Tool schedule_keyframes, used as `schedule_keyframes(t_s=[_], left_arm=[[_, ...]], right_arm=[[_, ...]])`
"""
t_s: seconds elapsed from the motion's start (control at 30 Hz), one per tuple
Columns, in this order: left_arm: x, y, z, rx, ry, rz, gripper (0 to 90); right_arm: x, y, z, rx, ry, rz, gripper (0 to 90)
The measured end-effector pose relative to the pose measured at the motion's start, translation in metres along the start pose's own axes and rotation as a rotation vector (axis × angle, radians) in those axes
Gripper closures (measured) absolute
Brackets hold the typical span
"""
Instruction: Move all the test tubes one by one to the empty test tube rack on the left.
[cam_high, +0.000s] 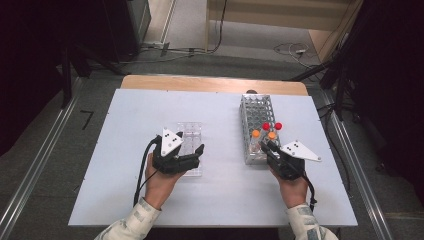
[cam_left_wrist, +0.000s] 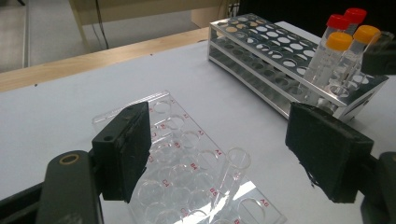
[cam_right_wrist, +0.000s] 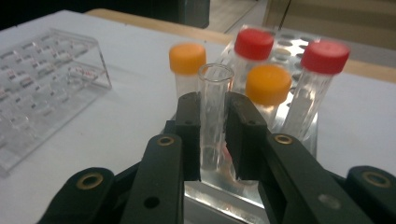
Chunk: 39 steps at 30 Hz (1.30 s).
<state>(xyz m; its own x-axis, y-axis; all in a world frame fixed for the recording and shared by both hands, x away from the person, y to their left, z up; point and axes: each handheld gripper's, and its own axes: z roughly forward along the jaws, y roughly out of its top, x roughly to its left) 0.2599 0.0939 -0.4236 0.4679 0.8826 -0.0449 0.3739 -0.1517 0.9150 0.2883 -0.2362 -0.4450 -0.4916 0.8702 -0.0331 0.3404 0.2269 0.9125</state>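
Right gripper (cam_right_wrist: 212, 135) fingers clamp an open tube (cam_right_wrist: 212, 107) in the rack (cam_high: 257, 117); left gripper (cam_left_wrist: 224, 154) fingers wide over the plate (cam_left_wrist: 187, 172).

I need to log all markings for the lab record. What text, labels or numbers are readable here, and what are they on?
"A3", "A4", "A6": red, on the clear well plate, along its right edge in the left gripper view.
"B4", "C4": red, beside wells of the same plate; its other labels are too blurred to read.
Tube caps, metal rack, uncapped tube in the right gripper: no text visible.
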Motion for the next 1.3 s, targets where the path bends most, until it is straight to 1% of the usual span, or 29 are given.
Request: schedule_keyframes(t_s=[0.13, 0.23, 0.4, 0.57, 0.7, 1.03, 1.3], left_arm=[[-0.001, 0.0, 0.0, 0.001, -0.001, 0.002, 23.2], [-0.001, 0.001, -0.001, -0.003, -0.002, 0.002, 23.2], [-0.001, 0.001, -0.001, -0.004, -0.003, 0.0, 23.3], [-0.001, 0.002, -0.003, -0.01, -0.001, 0.0, 23.5], [-0.001, 0.002, -0.003, -0.016, -0.001, -0.004, 23.6], [-0.004, 0.003, -0.005, -0.019, -0.014, 0.0, 23.7], [-0.009, 0.004, -0.006, -0.022, -0.031, 0.006, 24.2]], right_arm=[[0.001, 0.012, -0.011, -0.052, -0.001, 0.011, 73.2], [0.002, 0.019, -0.019, -0.082, 0.002, 0.006, 73.2], [0.004, 0.026, -0.029, -0.112, 0.012, 0.007, 73.3], [0.007, 0.027, -0.03, -0.106, 0.031, 0.003, 73.2], [0.015, 0.026, -0.028, -0.096, 0.057, -0.01, 73.3], [0.041, 0.025, -0.025, -0.08, 0.146, -0.05, 73.3], [0.066, 0.014, -0.011, -0.028, 0.199, -0.086, 73.3]])
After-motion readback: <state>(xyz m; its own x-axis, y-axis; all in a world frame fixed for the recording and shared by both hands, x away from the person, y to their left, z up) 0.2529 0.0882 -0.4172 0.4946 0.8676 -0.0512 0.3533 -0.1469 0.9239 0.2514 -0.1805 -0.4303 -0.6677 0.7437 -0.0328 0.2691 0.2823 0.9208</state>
